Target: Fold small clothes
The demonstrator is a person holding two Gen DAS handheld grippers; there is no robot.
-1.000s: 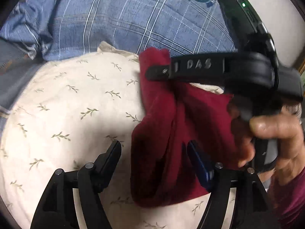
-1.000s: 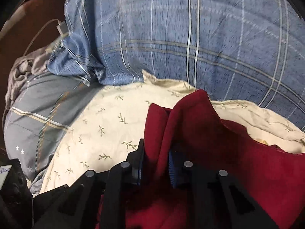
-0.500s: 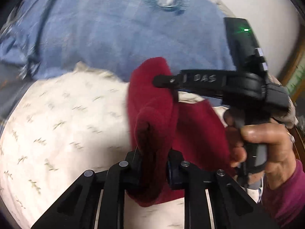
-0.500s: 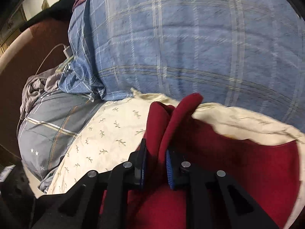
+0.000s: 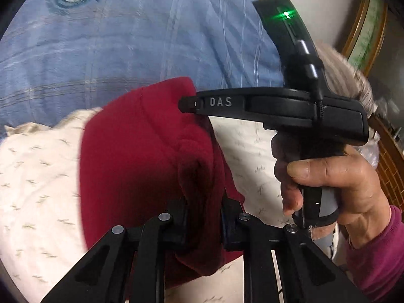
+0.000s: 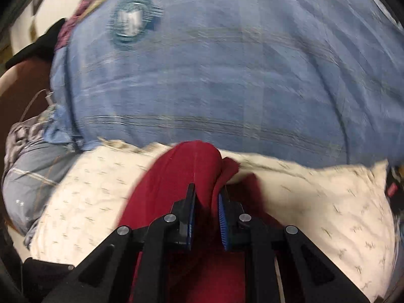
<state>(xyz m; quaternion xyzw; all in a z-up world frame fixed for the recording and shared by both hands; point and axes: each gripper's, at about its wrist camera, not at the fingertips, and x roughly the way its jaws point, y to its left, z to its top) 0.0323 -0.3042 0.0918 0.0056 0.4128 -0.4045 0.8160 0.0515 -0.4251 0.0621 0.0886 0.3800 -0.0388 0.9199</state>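
A small dark red fleece garment (image 5: 141, 156) hangs between both grippers above a cream pillow (image 5: 32, 176) with a leaf print. My left gripper (image 5: 204, 217) is shut on its near edge. My right gripper (image 5: 186, 104) shows in the left wrist view, held in a hand (image 5: 328, 184), its tip pinching the garment's far top corner. In the right wrist view my right gripper (image 6: 205, 212) is shut on a raised fold of the red garment (image 6: 176, 176), which drapes down below the fingers.
A blue plaid quilt (image 6: 214, 75) with a round emblem (image 6: 131, 22) lies behind the cream pillow (image 6: 315, 202). A grey striped pillow (image 6: 27, 166) and a white cable (image 6: 38, 98) are at the left. A framed picture (image 5: 366, 30) hangs at the right.
My left gripper was open beside the garment and has shut on its near edge. Both grippers have lifted the garment up off the pillow, and both views have tilted upward.
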